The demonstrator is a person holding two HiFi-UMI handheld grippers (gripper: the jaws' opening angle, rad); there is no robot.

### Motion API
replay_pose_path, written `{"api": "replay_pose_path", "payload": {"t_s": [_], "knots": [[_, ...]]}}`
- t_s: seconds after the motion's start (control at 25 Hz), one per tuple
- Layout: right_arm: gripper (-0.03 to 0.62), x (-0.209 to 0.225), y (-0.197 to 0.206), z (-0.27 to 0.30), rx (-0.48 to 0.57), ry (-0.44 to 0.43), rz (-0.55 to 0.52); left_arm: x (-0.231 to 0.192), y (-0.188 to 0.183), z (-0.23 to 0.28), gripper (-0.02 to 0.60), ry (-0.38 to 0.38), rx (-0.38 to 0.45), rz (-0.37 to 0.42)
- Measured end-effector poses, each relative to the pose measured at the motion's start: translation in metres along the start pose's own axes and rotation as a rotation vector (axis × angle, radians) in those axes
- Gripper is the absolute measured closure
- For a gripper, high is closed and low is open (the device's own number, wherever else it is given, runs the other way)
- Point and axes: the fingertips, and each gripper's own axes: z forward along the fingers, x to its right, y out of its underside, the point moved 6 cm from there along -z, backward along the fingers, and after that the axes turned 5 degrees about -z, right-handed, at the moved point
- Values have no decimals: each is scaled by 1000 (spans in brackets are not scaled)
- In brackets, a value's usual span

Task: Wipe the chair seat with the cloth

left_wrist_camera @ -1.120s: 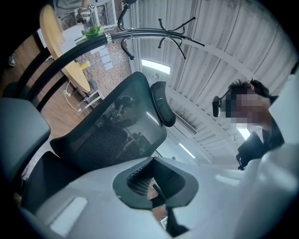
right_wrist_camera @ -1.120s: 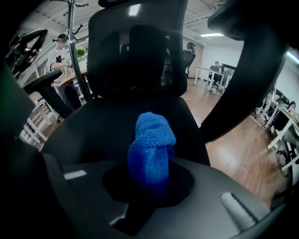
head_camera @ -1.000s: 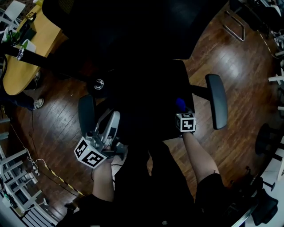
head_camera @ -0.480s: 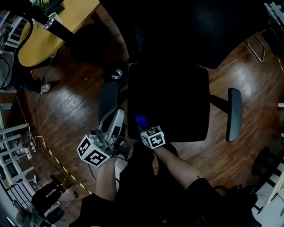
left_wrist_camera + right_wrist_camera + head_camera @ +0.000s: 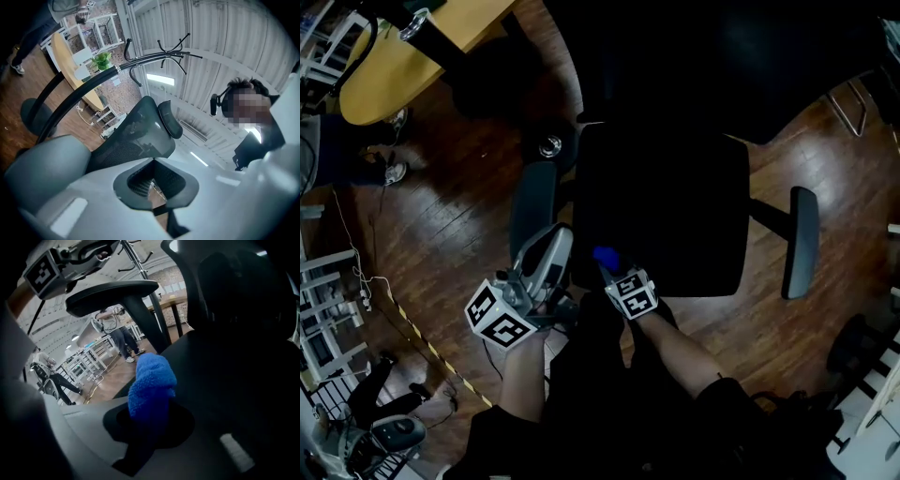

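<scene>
Head view, chair seat [image 5: 666, 211]: black, straight below me, with a grey armrest [image 5: 533, 202] at its left side.
Head view, my right gripper [image 5: 608, 266]: at the seat's front left corner, with the blue cloth [image 5: 604, 255] poking out of its tip over the seat's edge.
Head view, my left gripper [image 5: 549, 247]: off the seat, just beside the near end of that armrest, above the wooden floor [image 5: 441, 197].
Left gripper view, my jaws: the left gripper [image 5: 157, 197] has them drawn together, with nothing between them.
Left gripper view, beyond: the chair's mesh backrest [image 5: 133, 138] and, close at the left, the grey armrest pad [image 5: 47, 164].
Right gripper view, my jaws: the right gripper [image 5: 149, 426] is clamped on the cloth [image 5: 152, 387], which stands up in a bunched roll.
Right gripper view, cloth and seat: the cloth is at the left edge of the dark seat [image 5: 225, 380]; I cannot tell whether it touches.
</scene>
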Motion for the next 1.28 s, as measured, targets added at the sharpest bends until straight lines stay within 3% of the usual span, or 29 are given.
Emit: {"api": "replay_pose_path", "payload": {"t_s": [0.2,0.4,0.64,0.88,1.04,1.16,1.28], "knots": [[556,51,42,-47,-38,123,56,1,5,18,589,39,-45,-4],[556,120,85,-114,-73,311,156,13,20,48,589,102,-79,-15],[556,177,106,-182,-67,515,243,32,41,77,589,171,-142,-25],[556,177,107,-191,-54,537,230,38,48,81,589,173,-170,-20],[556,183,103,-192,-15,481,287,47,40,81,589,176,-141,-26],[556,185,83,-209,115,469,390,66,29,89,589,197,-124,-28],[556,177,11,-233,300,449,352,92,5,94,589,241,-130,22]]}}
